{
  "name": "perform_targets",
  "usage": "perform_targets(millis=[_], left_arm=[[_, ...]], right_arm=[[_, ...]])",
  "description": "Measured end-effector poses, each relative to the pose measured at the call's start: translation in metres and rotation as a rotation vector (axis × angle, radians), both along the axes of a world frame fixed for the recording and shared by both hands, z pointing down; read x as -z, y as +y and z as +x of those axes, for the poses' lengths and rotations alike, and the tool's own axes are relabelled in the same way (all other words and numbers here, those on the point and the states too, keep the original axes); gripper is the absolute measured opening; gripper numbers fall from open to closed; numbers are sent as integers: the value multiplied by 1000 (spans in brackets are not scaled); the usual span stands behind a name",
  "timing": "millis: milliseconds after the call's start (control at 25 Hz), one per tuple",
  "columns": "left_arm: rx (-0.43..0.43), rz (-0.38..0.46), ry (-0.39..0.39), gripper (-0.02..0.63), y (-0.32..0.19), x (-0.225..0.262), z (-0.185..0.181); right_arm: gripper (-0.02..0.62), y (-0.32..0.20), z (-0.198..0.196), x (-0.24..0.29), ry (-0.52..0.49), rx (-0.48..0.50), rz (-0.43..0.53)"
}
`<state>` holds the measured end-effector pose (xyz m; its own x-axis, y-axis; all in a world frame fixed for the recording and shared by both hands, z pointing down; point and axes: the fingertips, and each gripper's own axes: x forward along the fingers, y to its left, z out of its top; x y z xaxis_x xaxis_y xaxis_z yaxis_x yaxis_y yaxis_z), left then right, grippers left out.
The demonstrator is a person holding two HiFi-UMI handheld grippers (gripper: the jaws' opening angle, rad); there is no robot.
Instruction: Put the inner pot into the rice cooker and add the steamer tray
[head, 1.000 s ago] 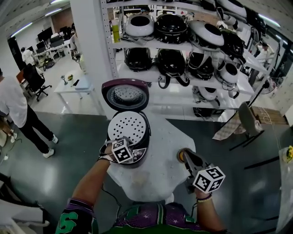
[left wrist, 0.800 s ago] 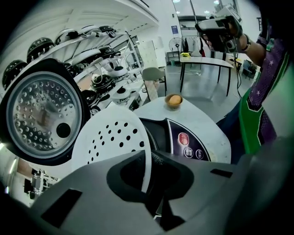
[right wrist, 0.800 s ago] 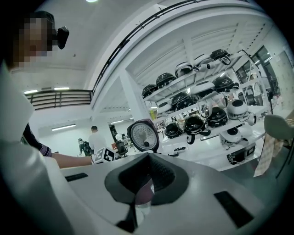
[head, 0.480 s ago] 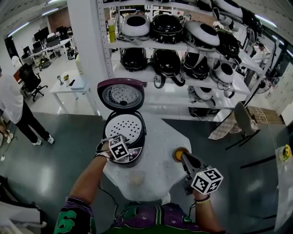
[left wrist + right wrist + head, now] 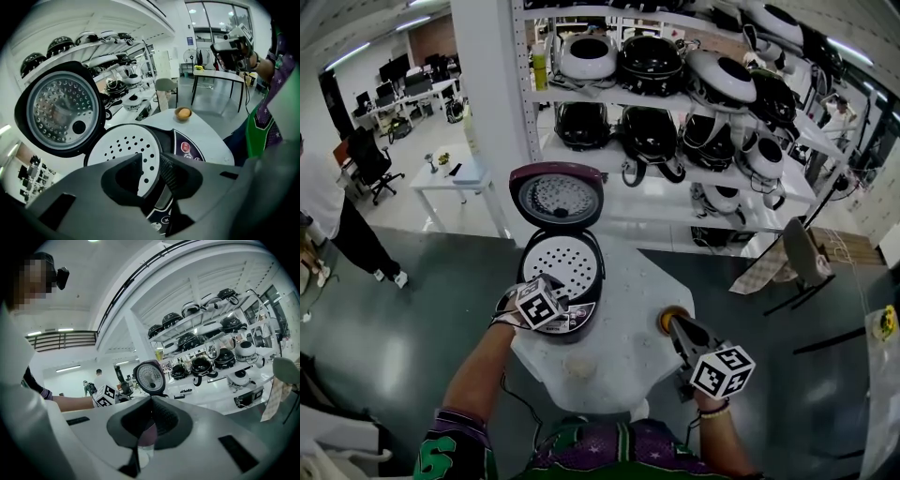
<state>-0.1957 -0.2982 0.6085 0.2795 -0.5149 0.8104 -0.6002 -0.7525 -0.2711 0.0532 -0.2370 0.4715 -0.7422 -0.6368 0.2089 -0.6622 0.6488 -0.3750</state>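
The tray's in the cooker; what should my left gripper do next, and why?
Probably lift the left gripper clear. Its jaws have just been opening, the rim of the steamer tray loose between them, and the tray sits in the rice cooker.

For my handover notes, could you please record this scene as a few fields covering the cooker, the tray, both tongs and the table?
rice cooker: on the white table, lid swung open
steamer tray: lying flat in the cooker's mouth
left tongs: over the cooker's front rim; jaws slightly apart, just been opening; the tray's near edge shows in the gap, not pinched
right tongs: jaws together, holding nothing, near the table's right edge
also on table: small bowl with something orange in it
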Motion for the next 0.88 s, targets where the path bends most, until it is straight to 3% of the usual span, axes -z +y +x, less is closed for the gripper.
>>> perform_targets(millis=[360,680,880], left_arm=[[94,65,181,126,34,28,-6],[250,143,550,124,91,69,-18],[287,207,671,124,131,85,-20]], right_arm=[[6,8,-22,11,15,39,29],[6,17,-38,38,39,33,86],[6,33,-44,52,31,3,120]])
